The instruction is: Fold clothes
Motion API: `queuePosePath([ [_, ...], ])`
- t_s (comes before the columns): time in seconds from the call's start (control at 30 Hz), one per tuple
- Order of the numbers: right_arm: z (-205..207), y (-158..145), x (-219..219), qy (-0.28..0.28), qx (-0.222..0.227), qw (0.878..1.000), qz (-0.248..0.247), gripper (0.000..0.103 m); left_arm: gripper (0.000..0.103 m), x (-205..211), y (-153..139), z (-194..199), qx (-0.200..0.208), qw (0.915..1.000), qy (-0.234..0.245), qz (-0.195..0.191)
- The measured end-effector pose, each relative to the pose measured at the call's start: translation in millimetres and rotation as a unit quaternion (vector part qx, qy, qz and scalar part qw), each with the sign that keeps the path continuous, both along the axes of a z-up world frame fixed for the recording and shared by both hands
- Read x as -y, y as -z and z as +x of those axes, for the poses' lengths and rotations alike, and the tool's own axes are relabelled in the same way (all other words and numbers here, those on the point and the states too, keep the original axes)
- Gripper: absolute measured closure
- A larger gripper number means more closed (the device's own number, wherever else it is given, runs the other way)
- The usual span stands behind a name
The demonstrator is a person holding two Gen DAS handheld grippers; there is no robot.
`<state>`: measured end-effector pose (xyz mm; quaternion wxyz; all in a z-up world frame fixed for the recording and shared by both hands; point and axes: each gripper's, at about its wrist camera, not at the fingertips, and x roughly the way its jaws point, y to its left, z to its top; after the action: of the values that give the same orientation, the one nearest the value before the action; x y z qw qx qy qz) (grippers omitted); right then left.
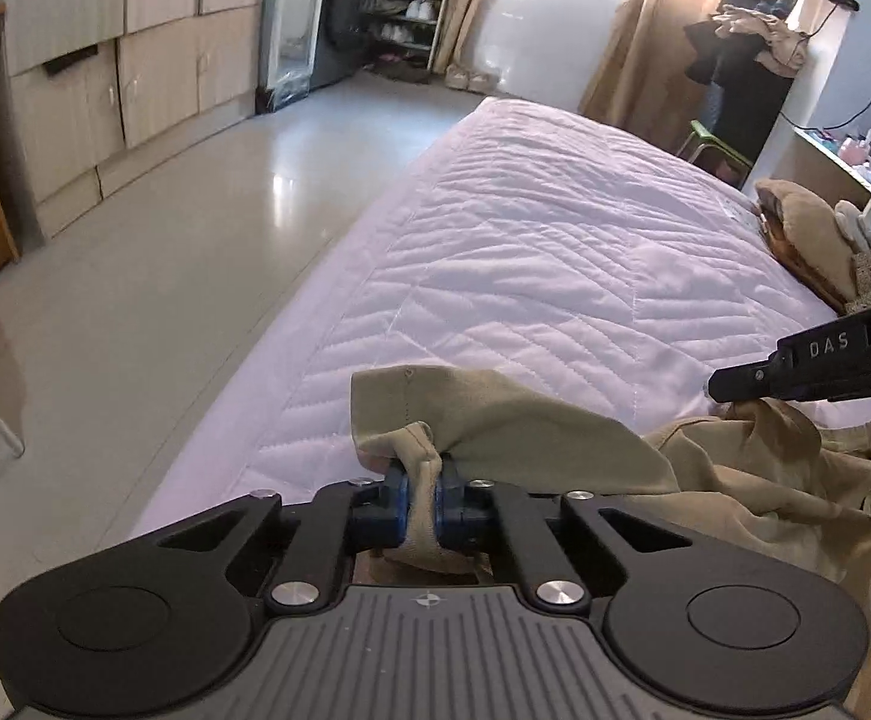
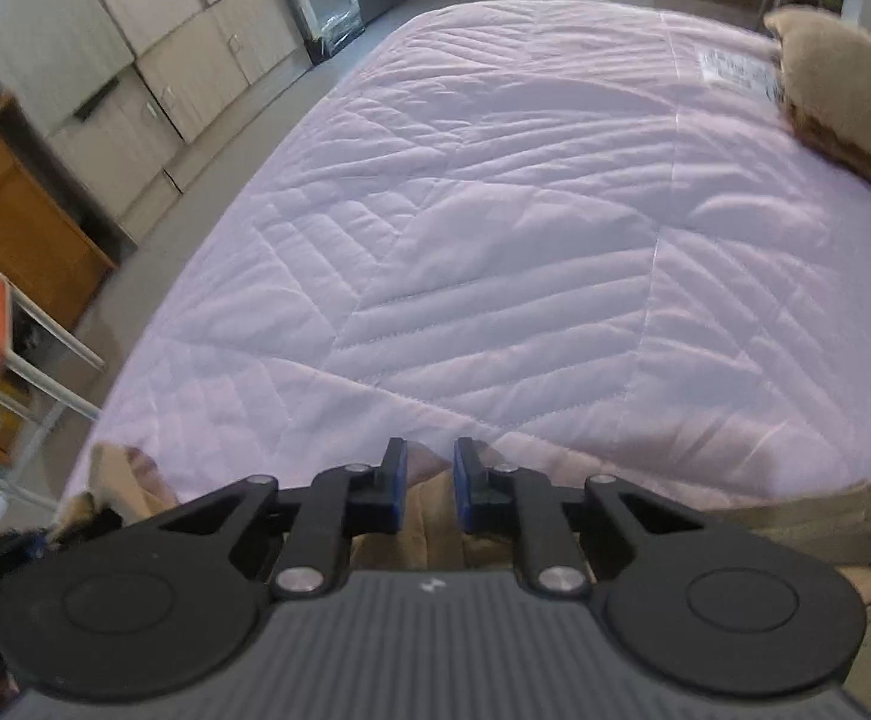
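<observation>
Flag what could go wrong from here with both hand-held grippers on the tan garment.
1. The left hand-held gripper pinches only a bunched fold of the tan garment; it may slip when lifted.
2. The right hand-held gripper shows a gap between its pads; its hold looks uncertain.
3. The garment lies at the bed edge and could slide off.

Left gripper (image 1: 422, 495) clamps a fold of khaki garment (image 1: 555, 426) at 6 o'clock on the quilted bedspread (image 1: 555, 228); right gripper (image 1: 720, 387) at 3 o'clock.

Home bedroom, quilted pink bed (image 1: 555, 228), wardrobes (image 1: 135, 30), shoe rack (image 1: 408, 12)
</observation>
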<state>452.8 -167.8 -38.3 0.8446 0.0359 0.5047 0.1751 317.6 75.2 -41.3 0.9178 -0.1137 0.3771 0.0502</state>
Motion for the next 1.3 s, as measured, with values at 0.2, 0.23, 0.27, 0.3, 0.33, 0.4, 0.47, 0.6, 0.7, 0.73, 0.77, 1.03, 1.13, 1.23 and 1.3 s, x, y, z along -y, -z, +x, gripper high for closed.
queuePosePath([
  [0.2, -3, -36, 16, 0.043, 0.081, 0.995, 0.034, 0.099, 0.097, -20, -24, -3, 0.038, 0.999, -0.023, 0.004],
  [0.23, -2, -43, 18, 0.043, 0.089, 0.995, 0.032, 0.098, 0.097, -25, -28, -2, 0.039, 0.9988, -0.03, 0.0],
  [0.27, -1, -46, 18, 0.032, 0.08, 0.996, 0.023, 0.095, 0.097, -31, -30, -1, 0.036, 0.9987, -0.036, -0.006],
  [0.3, 1, -47, 19, 0.02, 0.06, 0.998, 0.026, 0.087, 0.097, -36, -30, 0, 0.031, 0.9986, -0.041, -0.014],
  [0.33, 4, -43, 21, 0.011, 0.022, 0.999, 0.036, 0.079, 0.097, -38, -29, 1, 0.021, 0.9986, -0.044, -0.021],
  [0.4, 9, -29, 21, 0.002, -0.061, 0.997, 0.042, 0.035, 0.097, -29, -25, 0, 0.008, 0.9996, -0.023, 0.01],
  [0.47, 9, -16, 15, -0.005, -0.094, 0.995, 0.017, 0.031, 0.097, -18, -23, -4, 0.011, 0.9989, -0.008, 0.046],
  [0.6, 11, 7, -1, -0.016, -0.122, 0.992, 0.012, 0.034, 0.097, -15, -19, -7, 0.005, 0.9985, 0.005, 0.054],
  [0.7, 10, 9, -18, -0.027, -0.102, 0.994, -0.01, 0.039, 0.097, -20, -17, -10, 0.002, 0.9988, 0.004, 0.049],
  [0.73, 9, 7, -21, -0.028, -0.092, 0.995, -0.011, 0.05, 0.096, -20, -16, -10, 0.002, 0.9987, 0.005, 0.051],
  [0.77, 8, 3, -21, -0.025, -0.074, 0.997, 0.003, 0.088, 0.096, -19, -15, -10, 0.002, 0.9986, 0.007, 0.053],
  [1.03, 5, -3, -7, -0.008, -0.026, 0.999, 0.037, 0.098, 0.095, -20, -13, -7, 0.015, 0.999, -0.007, 0.04],
  [1.13, -11, -30, 18, 0.069, 0.108, 0.989, 0.073, 0.098, 0.091, -22, -16, -10, 0.041, 0.9982, -0.02, 0.039],
  [1.23, -15, -47, 29, 0.082, 0.183, 0.977, 0.067, 0.098, 0.087, -24, -18, -7, 0.06, 0.9965, -0.042, 0.04],
  [1.3, -13, -49, 24, 0.055, 0.202, 0.977, 0.029, 0.098, 0.087, -25, -13, 0, 0.055, 0.996, -0.059, 0.039],
])
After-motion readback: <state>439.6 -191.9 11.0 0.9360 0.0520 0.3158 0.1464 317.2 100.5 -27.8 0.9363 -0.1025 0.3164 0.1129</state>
